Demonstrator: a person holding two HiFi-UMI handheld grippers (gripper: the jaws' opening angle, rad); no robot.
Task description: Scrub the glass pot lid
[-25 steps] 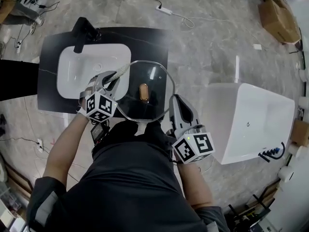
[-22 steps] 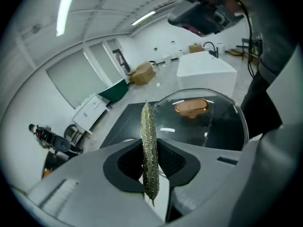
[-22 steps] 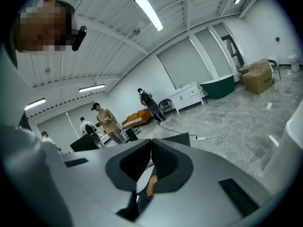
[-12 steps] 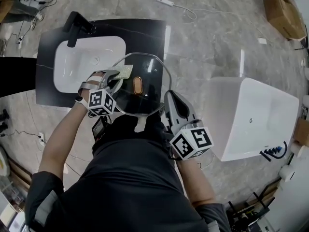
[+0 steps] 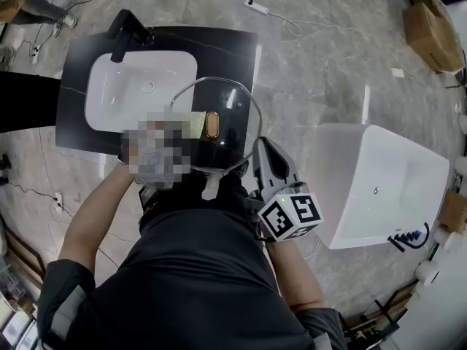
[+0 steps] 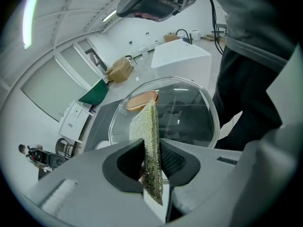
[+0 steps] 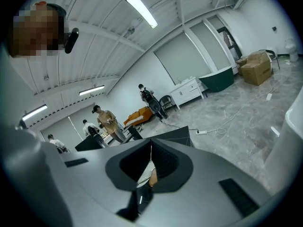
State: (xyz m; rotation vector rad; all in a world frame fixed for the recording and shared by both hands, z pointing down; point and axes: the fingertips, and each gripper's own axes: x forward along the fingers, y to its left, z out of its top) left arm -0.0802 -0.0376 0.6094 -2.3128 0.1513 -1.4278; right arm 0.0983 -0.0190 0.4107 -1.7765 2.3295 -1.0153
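a grey marble-patterned floor (image 5: 328,64) fills most of the head view. a white tub (image 5: 379,188) stands on it to the right of the person. to the left is a black counter (image 5: 73,122) with a white sink (image 5: 131,86) set into it, and a black faucet (image 5: 124,29) sits at the sink's far corner. a cardboard box (image 5: 430,28) lies well apart at the upper right.

the glass pot lid (image 5: 226,133) is held up over the right part of the counter, just beside the sink and close in front of the person's body. the right hand-held gripper (image 5: 257,155) is clenched on the lid's near right rim. its own view shows the thin edge pinched between the two dark pads (image 7: 163,162).

the left hand-held gripper (image 6: 152,160) is clamped on a thin yellow-green sponge (image 6: 150,141), which stands on edge between the jaws. the sponge's far end lies against the glass, just beside the lid's copper-coloured handle (image 6: 141,100). in the head view the sponge (image 5: 188,125) sits directly left of that handle (image 5: 212,125), while a mosaic patch covers the left hand-held gripper itself.
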